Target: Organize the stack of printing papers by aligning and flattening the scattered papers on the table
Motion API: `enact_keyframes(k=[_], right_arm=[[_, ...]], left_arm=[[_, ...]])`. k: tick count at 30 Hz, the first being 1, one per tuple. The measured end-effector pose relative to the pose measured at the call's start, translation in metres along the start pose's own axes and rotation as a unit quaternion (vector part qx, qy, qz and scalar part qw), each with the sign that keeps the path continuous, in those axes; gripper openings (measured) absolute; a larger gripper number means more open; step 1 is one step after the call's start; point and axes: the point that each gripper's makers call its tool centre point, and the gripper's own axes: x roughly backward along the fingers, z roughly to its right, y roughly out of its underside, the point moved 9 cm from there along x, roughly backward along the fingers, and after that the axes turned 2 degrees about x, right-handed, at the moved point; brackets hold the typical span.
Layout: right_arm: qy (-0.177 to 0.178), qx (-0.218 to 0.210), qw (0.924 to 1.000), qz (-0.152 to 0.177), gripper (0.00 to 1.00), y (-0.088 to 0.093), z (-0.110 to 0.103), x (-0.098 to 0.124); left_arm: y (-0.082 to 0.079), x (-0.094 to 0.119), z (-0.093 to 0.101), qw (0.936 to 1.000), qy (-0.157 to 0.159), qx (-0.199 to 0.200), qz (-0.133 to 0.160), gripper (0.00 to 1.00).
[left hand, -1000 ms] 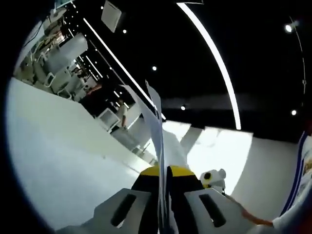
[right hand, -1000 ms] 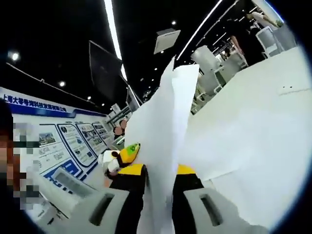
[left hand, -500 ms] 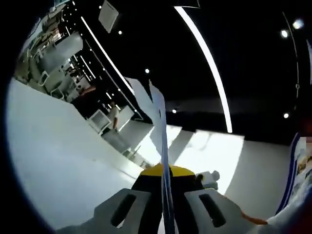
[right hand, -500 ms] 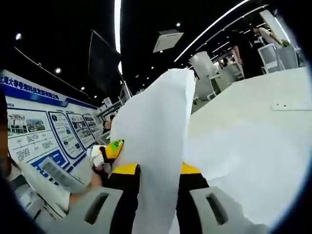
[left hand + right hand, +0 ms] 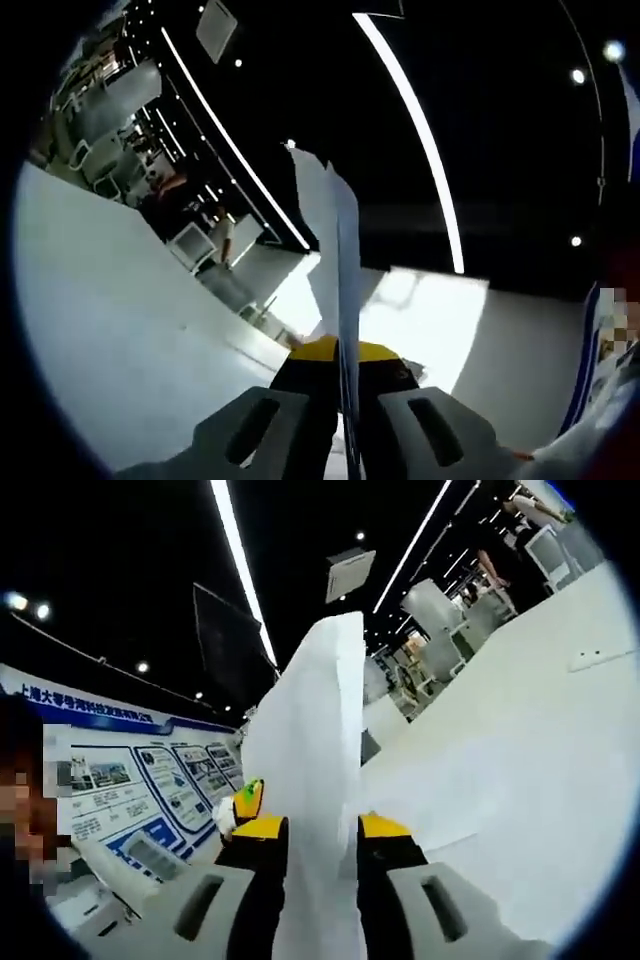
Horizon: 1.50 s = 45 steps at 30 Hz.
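We see the left gripper (image 5: 340,400) clamped on the edge of the papers (image 5: 335,260), held upright above the white table (image 5: 110,330). We see the right gripper (image 5: 318,865) likewise pinching the papers (image 5: 305,770); the left gripper (image 5: 240,805) appears beyond.

The white tabletop (image 5: 520,750) spreads wide and pale — a loose white sheet (image 5: 470,880) lies flat on it. In the left gripper view the tabletop (image 5: 110,340) shows bare — plain white.
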Motion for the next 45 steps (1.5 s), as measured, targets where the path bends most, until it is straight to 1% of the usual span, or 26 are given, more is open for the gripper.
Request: enact_keyframes(k=[2, 4, 8, 10, 13, 15, 17, 18, 19, 20, 22, 23, 26, 28, 30, 32, 34, 35, 37, 38, 39, 41, 42, 43, 44, 45], right_arm=[[0.052, 0.042, 0.9976, -0.018, 0.24, -0.005, 0.003, 0.013], [0.09, 0.07, 0.9932, -0.02, 0.26, -0.011, 0.004, 0.023], [0.139, 0.1, 0.9852, -0.005, 0.25, -0.025, -0.001, 0.039], [0.176, 0.135, 0.9751, -0.006, 0.25, -0.028, -0.005, 0.047], [0.212, 0.19, 0.9585, -0.015, 0.24, -0.028, -0.01, 0.056], [0.216, 0.203, 0.955, -0.009, 0.25, -0.028, -0.013, 0.058], [0.218, 0.186, 0.958, 0.001, 0.28, -0.026, -0.016, 0.061], [0.216, 0.186, 0.9585, 0.004, 0.3, -0.024, -0.017, 0.062], [0.217, 0.186, 0.9582, 0.014, 0.34, -0.023, -0.018, 0.065], [0.222, 0.192, 0.9557, 0.028, 0.39, -0.021, -0.017, 0.068], [0.228, 0.194, 0.9534, 0.038, 0.52, -0.014, -0.016, 0.072], [0.229, 0.194, 0.953, 0.041, 0.54, -0.01, -0.014, 0.074], [0.237, 0.19, 0.952, 0.038, 0.54, -0.007, -0.01, 0.078], [0.243, 0.194, 0.9496, 0.037, 0.57, -0.004, -0.012, 0.079], [0.241, 0.199, 0.949, 0.039, 0.6, 0.0, -0.014, 0.079], [0.245, 0.192, 0.9495, 0.039, 0.61, 0.003, -0.012, 0.08], [0.25, 0.196, 0.9476, 0.029, 0.62, 0.005, -0.011, 0.081], [0.253, 0.199, 0.9461, 0.034, 0.62, 0.004, -0.011, 0.082], [0.251, 0.199, 0.9464, 0.041, 0.63, 0.003, -0.011, 0.084], [0.251, 0.193, 0.9472, 0.052, 0.65, 0.002, -0.012, 0.086], [0.253, 0.19, 0.9465, 0.063, 0.71, 0.001, -0.012, 0.087], [0.266, 0.193, 0.9414, 0.074, 0.8, -0.001, -0.013, 0.09], [0.277, 0.197, 0.9373, 0.074, 0.85, -0.002, -0.011, 0.092], [0.285, 0.199, 0.9351, 0.069, 0.89, -0.002, -0.01, 0.093], [0.296, 0.194, 0.9329, 0.064, 0.9, -0.001, -0.009, 0.095], [0.295, 0.193, 0.9336, 0.063, 0.9, -0.001, -0.009, 0.095]], left_arm=[[-0.004, 0.004, -0.003, 0.9999, -0.014, 0.0, 0.007, 0.06], [-0.007, 0.008, -0.007, 0.9994, -0.025, 0.008, 0.021, 0.06], [-0.009, 0.013, -0.011, 0.9982, -0.051, 0.011, 0.029, 0.06], [-0.009, 0.016, -0.01, 0.9977, -0.063, -0.003, 0.024, 0.06], [-0.01, 0.023, -0.005, 0.9974, -0.068, -0.014, 0.021, 0.06], [-0.012, 0.028, -0.003, 0.9968, -0.073, -0.024, 0.021, 0.06], [-0.015, 0.032, -0.002, 0.9966, -0.075, -0.029, 0.02, 0.06], [-0.016, 0.036, -0.001, 0.9961, -0.079, -0.035, 0.018, 0.06], [-0.018, 0.038, -0.001, 0.9956, -0.083, -0.042, 0.016, 0.06], [-0.02, 0.042, 0.0, 0.9949, -0.083, -0.055, 0.014, 0.06], [-0.022, 0.047, 0.001, 0.9936, -0.089, -0.068, 0.013, 0.06], [-0.022, 0.048, 0.001, 0.9933, -0.09, -0.071, 0.013, 0.06], [-0.022, 0.049, -0.001, 0.9933, -0.089, -0.073, 0.012, 0.06], [-0.022, 0.05, 0.0, 0.9929, -0.088, -0.08, 0.013, 0.06], [-0.022, 0.05, 0.0, 0.9932, -0.085, -0.078, 0.012, 0.06], [-0.022, 0.05, -0.002, 0.9941, -0.084, -0.068, 0.012, 0.06], [-0.021, 0.05, -0.002, 0.9944, -0.084, -0.064, 0.011, 0.06], [-0.021, 0.05, -0.001, 0.9943, -0.085, -0.064, 0.01, 0.06], [-0.019, 0.049, -0.001, 0.9942, -0.085, -0.066, 0.008, 0.06], [-0.018, 0.049, 0.0, 0.9942, -0.085, -0.066, 0.007, 0.06], [-0.018, 0.049, 0.0, 0.9943, -0.085, -0.065, 0.006, 0.06], [-0.015, 0.048, 0.001, 0.9947, -0.086, -0.057, 0.001, 0.06], [-0.014, 0.048, 0.001, 0.9948, -0.086, -0.054, -0.001, 0.06], [-0.014, 0.047, 0.001, 0.9948, -0.086, -0.053, -0.002, 0.06], [-0.012, 0.047, 0.001, 0.9949, -0.087, -0.052, -0.004, 0.06], [-0.011, 0.046, 0.001, 0.995, -0.087, -0.05, -0.006, 0.06]])
